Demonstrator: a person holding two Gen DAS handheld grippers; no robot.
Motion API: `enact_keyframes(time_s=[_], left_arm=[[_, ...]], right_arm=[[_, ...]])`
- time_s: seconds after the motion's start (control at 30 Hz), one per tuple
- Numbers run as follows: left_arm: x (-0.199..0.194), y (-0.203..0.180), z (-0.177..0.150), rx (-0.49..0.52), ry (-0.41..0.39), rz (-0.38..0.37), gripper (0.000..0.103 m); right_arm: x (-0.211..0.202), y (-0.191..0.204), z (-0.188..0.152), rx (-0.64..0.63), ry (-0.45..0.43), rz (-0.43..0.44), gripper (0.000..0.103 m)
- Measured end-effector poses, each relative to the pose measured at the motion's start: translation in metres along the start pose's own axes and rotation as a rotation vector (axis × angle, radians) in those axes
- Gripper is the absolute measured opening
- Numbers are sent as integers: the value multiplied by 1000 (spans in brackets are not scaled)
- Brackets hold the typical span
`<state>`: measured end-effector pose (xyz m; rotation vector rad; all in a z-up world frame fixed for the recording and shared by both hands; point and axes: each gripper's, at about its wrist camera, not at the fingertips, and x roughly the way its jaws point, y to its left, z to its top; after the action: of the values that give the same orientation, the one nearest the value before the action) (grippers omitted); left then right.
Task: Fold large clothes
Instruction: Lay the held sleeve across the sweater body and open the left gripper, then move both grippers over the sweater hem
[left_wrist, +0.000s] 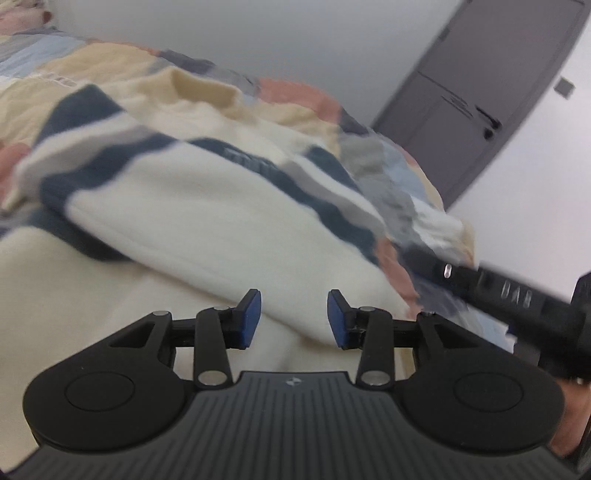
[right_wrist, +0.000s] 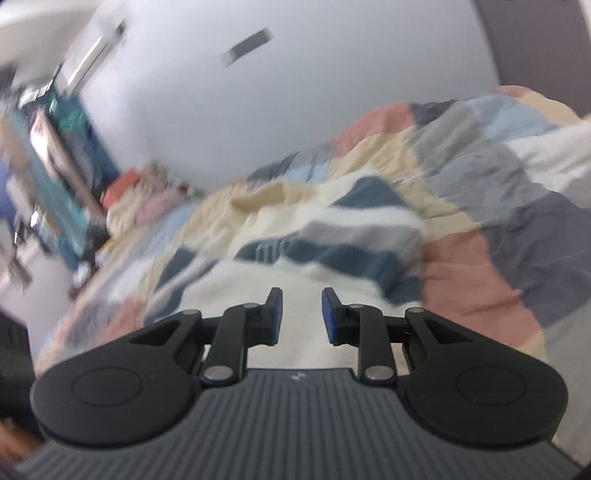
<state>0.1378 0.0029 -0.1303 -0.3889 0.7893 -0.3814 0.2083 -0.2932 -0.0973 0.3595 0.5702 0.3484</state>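
surface: bed with patchwork quilt (right_wrist: 480, 177), blocks of salmon, grey, pale blue, cream; rumpled
garment: cream sweater (left_wrist: 192, 218) with navy and grey stripes, lying on the quilt, partly folded over itself, directly ahead of both claws
left gripper (left_wrist: 294, 317): jaws apart, nothing between the blue pads, hovering over cream fabric
right gripper (right_wrist: 302, 315): jaws apart, narrower gap, nothing clamped
room: white walls; grey door (left_wrist: 480, 96) past the bed's far corner; cluttered shelving (right_wrist: 62, 155) on the other side, blurred
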Motion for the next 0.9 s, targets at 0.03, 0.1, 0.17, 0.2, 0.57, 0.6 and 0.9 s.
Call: enact_keyframes(time_s=[0.03, 0.1, 0.17, 0.2, 0.57, 0.6, 0.9], left_arm=[[-2, 5, 4, 2, -15, 20, 45], [-1, 15, 12, 0, -27, 54, 45], [2, 25, 20, -10, -30, 79, 45], [4, 28, 24, -17, -31, 92, 45], [39, 60, 38, 78, -79, 212, 45], [43, 63, 37, 74, -74, 211, 45], [50, 79, 33, 59, -54, 192, 45]], right_arm=[[6, 6, 0, -18, 14, -1, 27], [20, 14, 1, -40, 37, -2, 27], [31, 21, 1, -76, 53, -12, 27], [37, 24, 0, -101, 62, -21, 27], [82, 31, -12, -183, 143, -34, 27], [86, 31, -13, -195, 148, -38, 27], [115, 33, -23, -239, 206, -51, 26]])
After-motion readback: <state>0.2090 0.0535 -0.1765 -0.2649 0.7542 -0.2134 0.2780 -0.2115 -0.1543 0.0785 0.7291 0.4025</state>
